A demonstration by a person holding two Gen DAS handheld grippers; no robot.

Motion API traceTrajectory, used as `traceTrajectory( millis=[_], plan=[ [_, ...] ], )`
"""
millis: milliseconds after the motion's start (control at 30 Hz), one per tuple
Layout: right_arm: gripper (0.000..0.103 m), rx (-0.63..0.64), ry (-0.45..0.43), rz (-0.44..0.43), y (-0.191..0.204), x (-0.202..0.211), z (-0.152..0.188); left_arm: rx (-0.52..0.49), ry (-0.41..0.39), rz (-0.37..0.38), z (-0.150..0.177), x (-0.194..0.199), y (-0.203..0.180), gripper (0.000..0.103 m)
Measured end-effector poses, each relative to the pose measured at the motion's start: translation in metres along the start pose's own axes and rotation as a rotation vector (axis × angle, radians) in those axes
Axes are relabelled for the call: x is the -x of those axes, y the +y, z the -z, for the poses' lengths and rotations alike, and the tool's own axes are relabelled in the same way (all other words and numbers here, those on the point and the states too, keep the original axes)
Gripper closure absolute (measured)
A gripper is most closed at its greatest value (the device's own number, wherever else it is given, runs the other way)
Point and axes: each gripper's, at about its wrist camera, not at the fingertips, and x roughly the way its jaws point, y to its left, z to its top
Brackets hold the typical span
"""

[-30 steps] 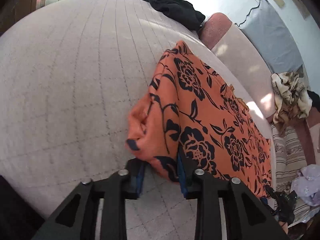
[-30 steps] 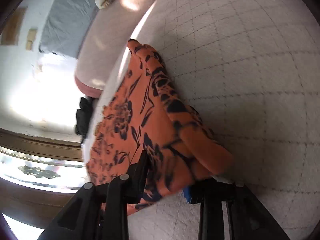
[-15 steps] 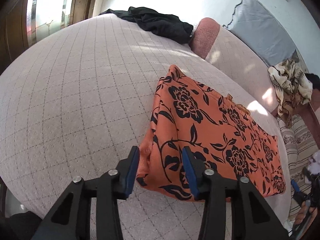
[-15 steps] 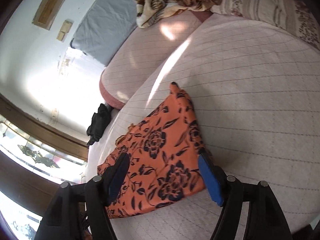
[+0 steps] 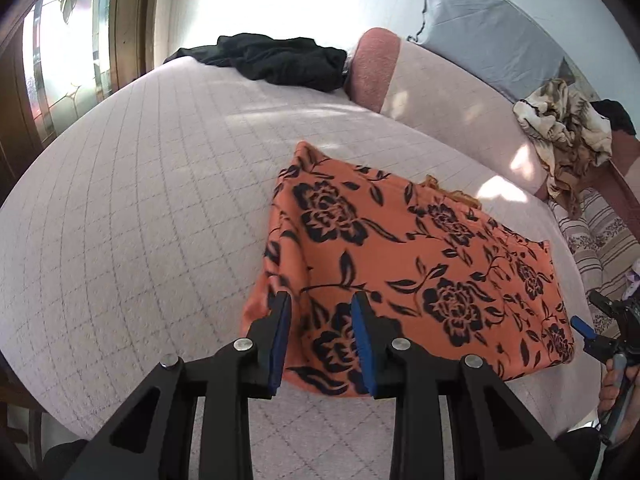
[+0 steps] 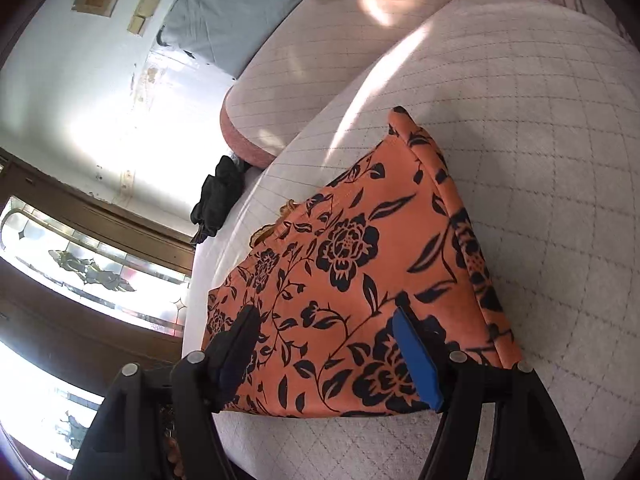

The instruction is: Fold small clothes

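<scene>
An orange cloth point(image 5: 416, 264) printed with black roses and leaves lies folded on a pale quilted bed point(image 5: 140, 208). It looks thin, soft and light, the sort of fabric that sags and slides when lifted rather than holding a shape. It will likely need a pinch through all its layers at once, best at a corner or along a folded edge, with both ends raised together so the fold does not fall open.

The cloth forms a rough rectangle, several layers thick. Its edge toward the black clothes point(image 5: 280, 60) at the far end of the bed is rounded and bunched, with small ripples. A bit of frayed orange trim peeks out along the side of the cloth farthest from the cameras.

The left gripper point(image 5: 322, 336) hovers over the near corner of the cloth, jaws parted a moderate way, blue pads showing, holding nothing. The right gripper point(image 6: 332, 344) sits over the cloth's other near end, jaws spread wide, also holding nothing. Whether either pad touches the fabric cannot be told.

Beyond the cloth, a crumpled brown and cream blanket point(image 5: 564, 128) lies by the bed's padded headboard point(image 5: 440, 96).
</scene>
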Motion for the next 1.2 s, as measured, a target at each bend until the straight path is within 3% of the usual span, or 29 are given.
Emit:
traceTrajectory(
  millis=[100, 200, 333, 433, 600, 700, 767, 900, 967, 1067, 1133, 1200],
  plan=[
    [0.029, -0.019, 0.056, 0.019, -0.011, -0.016, -0.021, -0.048, 0.022, 0.025, -0.001, -0.013, -0.018, 0.072],
    [0.029, -0.053, 0.110, -0.037, -0.018, -0.032, -0.049, -0.077, 0.040, 0.035, 0.002, -0.025, -0.026, 0.069],
    [0.029, -0.077, 0.150, -0.067, -0.027, -0.066, -0.092, -0.035, 0.124, -0.016, 0.009, -0.053, -0.012, 0.066],
    [0.030, -0.095, 0.120, 0.029, -0.046, -0.091, -0.124, -0.044, 0.113, 0.005, 0.012, -0.054, -0.008, 0.066],
    [0.030, -0.141, 0.024, 0.032, -0.053, -0.095, -0.150, -0.060, 0.109, -0.002, 0.012, -0.056, -0.010, 0.065],
    [0.029, -0.081, -0.006, 0.041, -0.030, -0.073, -0.139, -0.044, 0.112, 0.009, 0.010, -0.054, -0.008, 0.063],
    [0.029, -0.029, -0.001, 0.000, -0.008, -0.054, -0.119, -0.037, 0.109, 0.005, 0.009, -0.050, -0.008, 0.061],
    [0.025, 0.052, 0.110, -0.088, 0.034, -0.031, -0.044, -0.026, 0.061, -0.014, 0.010, -0.028, -0.009, 0.043],
    [0.025, 0.100, 0.157, -0.073, 0.047, -0.027, -0.003, -0.032, 0.042, -0.020, 0.011, -0.019, -0.011, 0.041],
    [0.025, 0.085, 0.178, -0.053, 0.033, -0.034, 0.035, -0.030, 0.047, -0.005, 0.014, -0.014, -0.011, 0.040],
    [0.025, -0.032, 0.166, 0.034, -0.003, -0.040, 0.043, -0.036, 0.072, -0.006, 0.018, -0.019, -0.008, 0.034],
    [0.026, -0.127, 0.128, 0.003, -0.020, -0.034, 0.045, -0.057, 0.131, -0.044, 0.024, -0.032, -0.006, 0.034]
  ],
)
